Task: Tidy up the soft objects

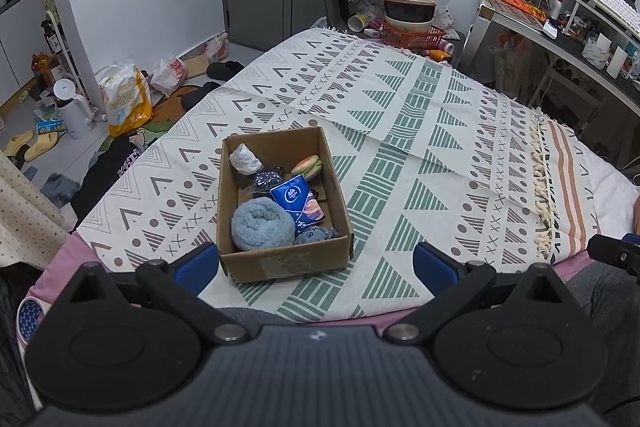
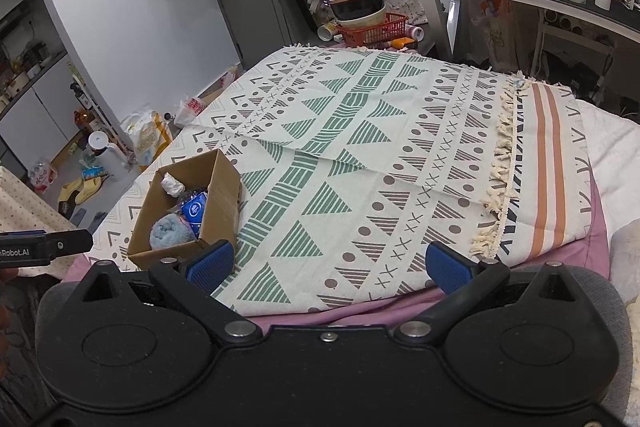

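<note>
An open cardboard box sits on a patterned blanket over the bed. Inside lie a rolled blue towel, a blue tissue pack, a white crumpled cloth, a dark sequinned item, a burger-shaped toy and a small dark blue item. My left gripper is open, its blue pads either side of the box's near wall, holding nothing. My right gripper is open and empty over the blanket, with the box to its left.
Beyond the bed's far edge stand a red basket with bowls and a cluttered desk. Bags, slippers and a white kettle litter the floor on the left. The blanket's fringe runs along its right side.
</note>
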A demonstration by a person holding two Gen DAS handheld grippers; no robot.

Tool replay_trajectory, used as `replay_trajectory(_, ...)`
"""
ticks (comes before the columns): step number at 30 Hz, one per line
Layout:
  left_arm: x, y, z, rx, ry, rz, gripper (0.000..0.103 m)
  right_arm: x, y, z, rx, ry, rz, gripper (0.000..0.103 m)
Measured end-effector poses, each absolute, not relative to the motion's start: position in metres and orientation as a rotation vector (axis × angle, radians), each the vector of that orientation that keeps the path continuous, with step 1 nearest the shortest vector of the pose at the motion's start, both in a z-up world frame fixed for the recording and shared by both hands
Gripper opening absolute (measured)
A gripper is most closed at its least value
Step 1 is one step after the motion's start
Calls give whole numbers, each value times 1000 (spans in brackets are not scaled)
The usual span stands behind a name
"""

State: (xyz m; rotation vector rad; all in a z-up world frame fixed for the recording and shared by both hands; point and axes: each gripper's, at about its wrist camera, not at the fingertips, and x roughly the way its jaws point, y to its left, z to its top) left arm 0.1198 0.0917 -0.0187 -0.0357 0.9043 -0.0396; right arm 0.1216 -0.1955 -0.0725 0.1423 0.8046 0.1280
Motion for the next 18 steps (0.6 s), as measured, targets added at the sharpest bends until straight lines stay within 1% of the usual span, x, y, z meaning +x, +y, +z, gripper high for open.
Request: replay_trajectory(18,134,109,-34,-65,922,-51,102,131,-175,-83,86,821,106,103)
